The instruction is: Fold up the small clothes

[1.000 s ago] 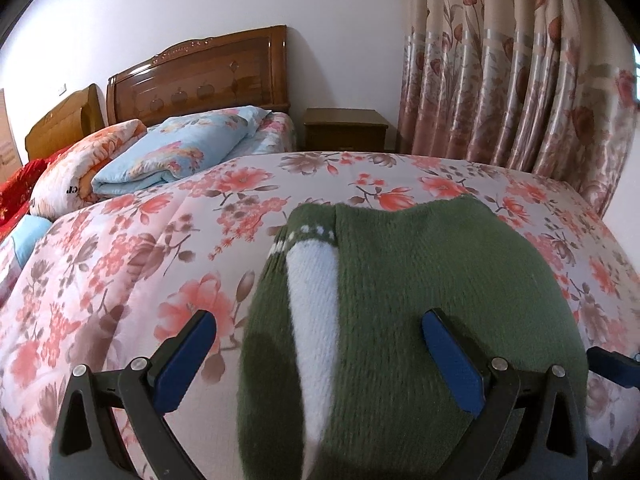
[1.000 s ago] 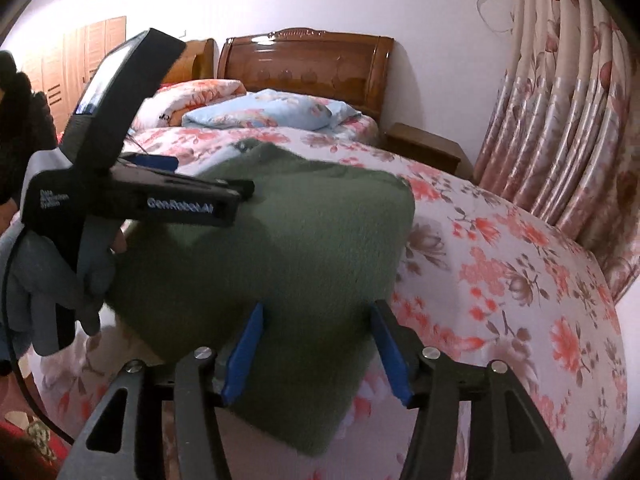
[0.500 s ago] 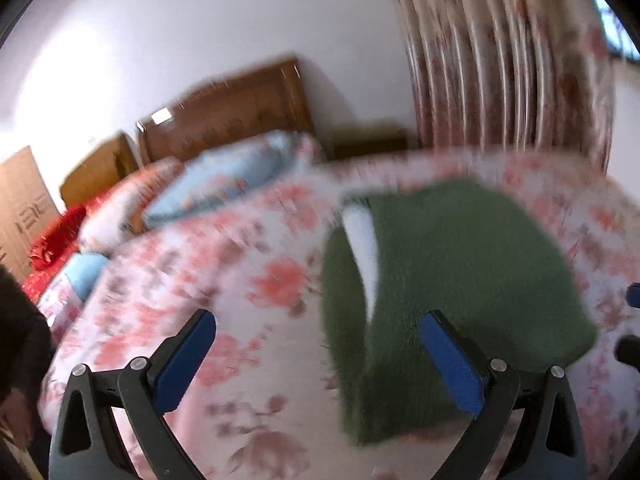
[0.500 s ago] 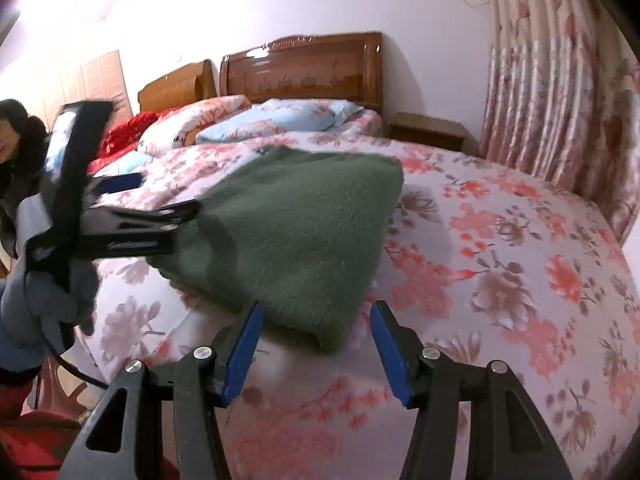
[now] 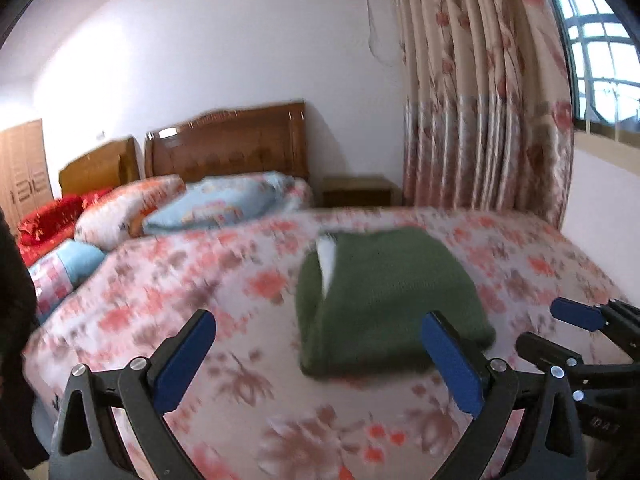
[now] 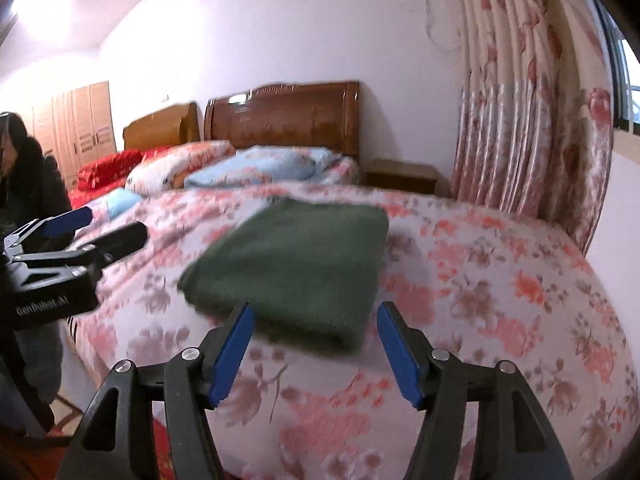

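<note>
Sweater [image 5: 384, 300] — claws now farther back

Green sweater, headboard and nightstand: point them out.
Green sweater [image 6: 296, 256]: right wrist view, middle of its folded top.
Headboard [image 6: 288, 116]: right wrist view, centre of the wooden panel.
Nightstand [image 5: 356, 192]: left wrist view, its front.

Motion blur smears the floral quilt [image 5: 240, 280] (pattern unreadable); the right gripper [image 5: 560, 332] is cut off.

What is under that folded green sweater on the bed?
The green sweater lies on the flowered quilt, which shows all around it. A white strip peeks from its fold; the inner layers are hidden.
</note>
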A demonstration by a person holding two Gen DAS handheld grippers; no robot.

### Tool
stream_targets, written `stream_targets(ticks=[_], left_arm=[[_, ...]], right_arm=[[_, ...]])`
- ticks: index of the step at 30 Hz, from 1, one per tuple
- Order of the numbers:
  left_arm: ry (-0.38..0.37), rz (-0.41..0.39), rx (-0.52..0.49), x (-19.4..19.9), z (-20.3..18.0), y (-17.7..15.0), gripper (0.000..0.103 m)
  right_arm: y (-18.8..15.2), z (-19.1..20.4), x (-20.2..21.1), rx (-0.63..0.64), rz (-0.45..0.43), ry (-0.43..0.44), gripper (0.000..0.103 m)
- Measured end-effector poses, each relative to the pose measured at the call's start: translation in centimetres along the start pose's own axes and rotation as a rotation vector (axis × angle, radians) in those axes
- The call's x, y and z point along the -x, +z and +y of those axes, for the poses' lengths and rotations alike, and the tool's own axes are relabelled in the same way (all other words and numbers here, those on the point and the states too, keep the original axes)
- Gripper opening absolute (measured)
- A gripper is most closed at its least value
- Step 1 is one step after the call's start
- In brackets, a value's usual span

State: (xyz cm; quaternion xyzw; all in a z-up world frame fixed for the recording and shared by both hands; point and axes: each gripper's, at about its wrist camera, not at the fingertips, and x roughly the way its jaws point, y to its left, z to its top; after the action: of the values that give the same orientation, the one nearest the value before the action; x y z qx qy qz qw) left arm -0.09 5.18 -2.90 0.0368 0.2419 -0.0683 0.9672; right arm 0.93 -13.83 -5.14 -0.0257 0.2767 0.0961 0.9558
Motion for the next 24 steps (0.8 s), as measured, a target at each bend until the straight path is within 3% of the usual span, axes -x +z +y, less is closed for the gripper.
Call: stream_targets(ticks=[4, 24], left_arm=[[-0.002, 0.028, -0.029, -0.5, -1.1, -1.0, 0.103], [0.016, 0.032, -0.025, -0.9, -0.8, -1.5, 0.103]], right_arm=[[-0.9, -0.1, -0.6, -0.013, 0.033, 0.002, 0.065], [-0.7, 0.4, 0.2, 0.013, -0.023, -0.047, 0.065]])
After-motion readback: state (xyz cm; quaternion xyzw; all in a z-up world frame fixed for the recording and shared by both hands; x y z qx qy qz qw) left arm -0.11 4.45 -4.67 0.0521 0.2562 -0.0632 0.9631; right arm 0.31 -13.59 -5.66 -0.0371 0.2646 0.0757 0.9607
